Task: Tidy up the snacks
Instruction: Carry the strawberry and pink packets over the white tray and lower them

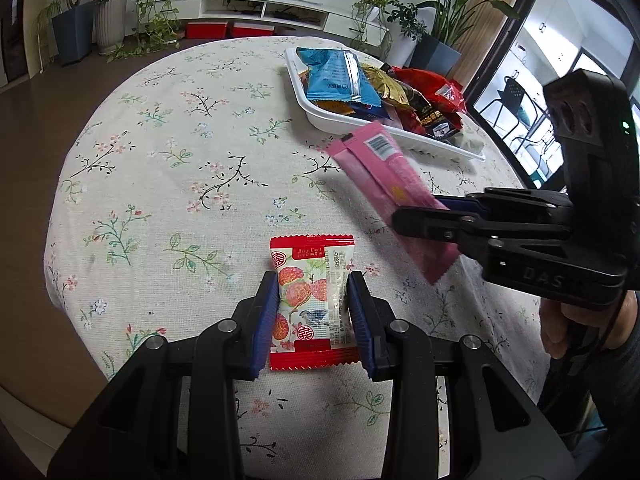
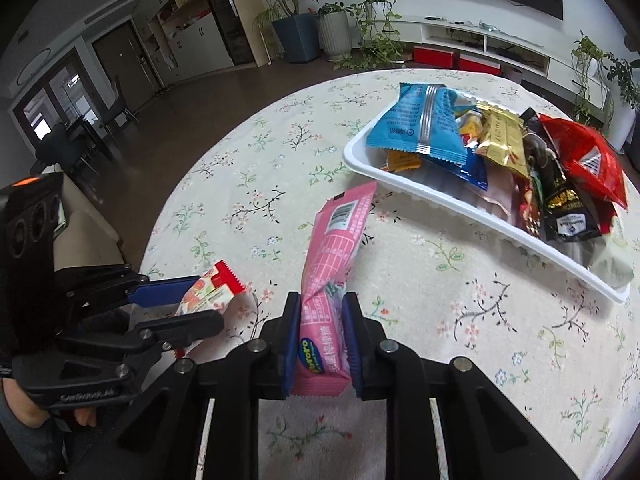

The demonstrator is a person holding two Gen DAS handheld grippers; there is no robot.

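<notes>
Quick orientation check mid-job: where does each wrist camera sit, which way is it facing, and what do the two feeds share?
Left wrist: rides the left gripper, looking down its fingers at the red snack packet it grips; a hand shows at right.
Right wrist: rides the right gripper, looking down at its pinched pink packet; fingers show at lower left.
Shared: white tray, both packets, floral tablecloth, each other's gripper.

A pink snack bar (image 2: 334,264) is clamped by the right hand-held gripper (image 2: 322,338) above the floral tabletop (image 2: 440,320), near a white tray (image 2: 460,208) filled with snack packets.
</notes>
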